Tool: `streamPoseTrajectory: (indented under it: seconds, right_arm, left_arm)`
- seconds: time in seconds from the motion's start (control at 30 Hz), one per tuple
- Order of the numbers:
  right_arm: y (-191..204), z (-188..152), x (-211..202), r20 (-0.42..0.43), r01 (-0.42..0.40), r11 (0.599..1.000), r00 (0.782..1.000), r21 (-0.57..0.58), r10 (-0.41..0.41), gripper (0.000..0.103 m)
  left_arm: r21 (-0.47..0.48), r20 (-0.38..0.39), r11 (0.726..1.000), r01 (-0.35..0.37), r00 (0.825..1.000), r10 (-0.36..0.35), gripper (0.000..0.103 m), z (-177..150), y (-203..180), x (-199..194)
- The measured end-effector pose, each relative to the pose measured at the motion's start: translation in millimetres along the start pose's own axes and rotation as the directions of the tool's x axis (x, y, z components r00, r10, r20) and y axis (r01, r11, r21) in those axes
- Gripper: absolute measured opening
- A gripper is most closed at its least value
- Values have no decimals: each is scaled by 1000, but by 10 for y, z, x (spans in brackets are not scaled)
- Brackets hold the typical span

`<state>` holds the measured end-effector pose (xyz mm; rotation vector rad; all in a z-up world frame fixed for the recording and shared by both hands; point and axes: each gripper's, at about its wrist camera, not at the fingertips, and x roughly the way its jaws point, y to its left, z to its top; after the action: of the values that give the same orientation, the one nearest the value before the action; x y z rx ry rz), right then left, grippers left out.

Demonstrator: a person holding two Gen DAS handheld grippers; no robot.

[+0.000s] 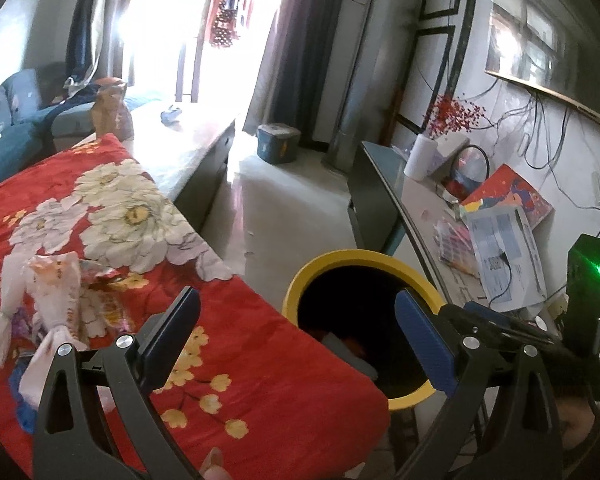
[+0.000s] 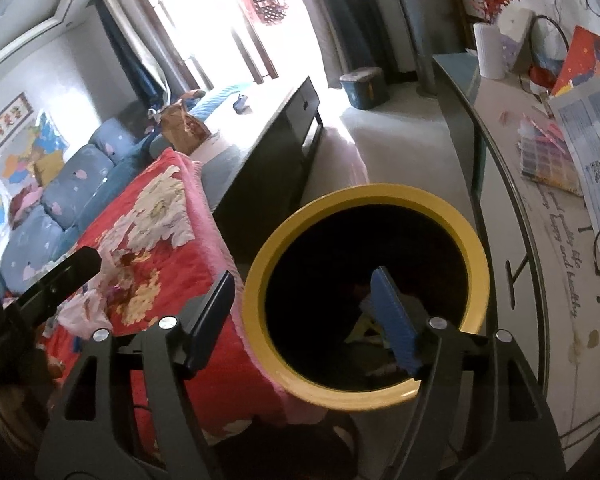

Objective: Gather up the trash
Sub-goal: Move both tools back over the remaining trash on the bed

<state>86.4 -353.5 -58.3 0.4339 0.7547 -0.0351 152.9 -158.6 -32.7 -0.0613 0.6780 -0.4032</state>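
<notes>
- right gripper [image 2: 304,312] spread wide, nothing between its jaws, hanging over the dark mouth of the yellow-rimmed trash bin [image 2: 482,256], lower centre of the right wrist frame
- some trash [image 2: 362,326] dimly visible inside the bin, kind unclear
- left gripper [image 1: 298,334] also spread and empty, bottom centre of the left wrist frame, straddling the edge of the red floral blanket [image 1: 260,360] and the bin
- crumpled white tissue [image 1: 56,296] lies on the blanket, lower left, apart from both claws
- cluttered table [image 1: 420,208] at right
</notes>
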Motion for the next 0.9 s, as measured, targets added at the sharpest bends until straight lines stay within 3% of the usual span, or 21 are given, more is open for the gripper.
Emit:
streamPoseTrajectory:
  seconds: [0.9]
  right_arm:
    - [760,-89,-88,11,-55,980,998,-190,59,71]
  left_arm:
    - [-111,69,990,-84,993,92,95,-77,611,-414]
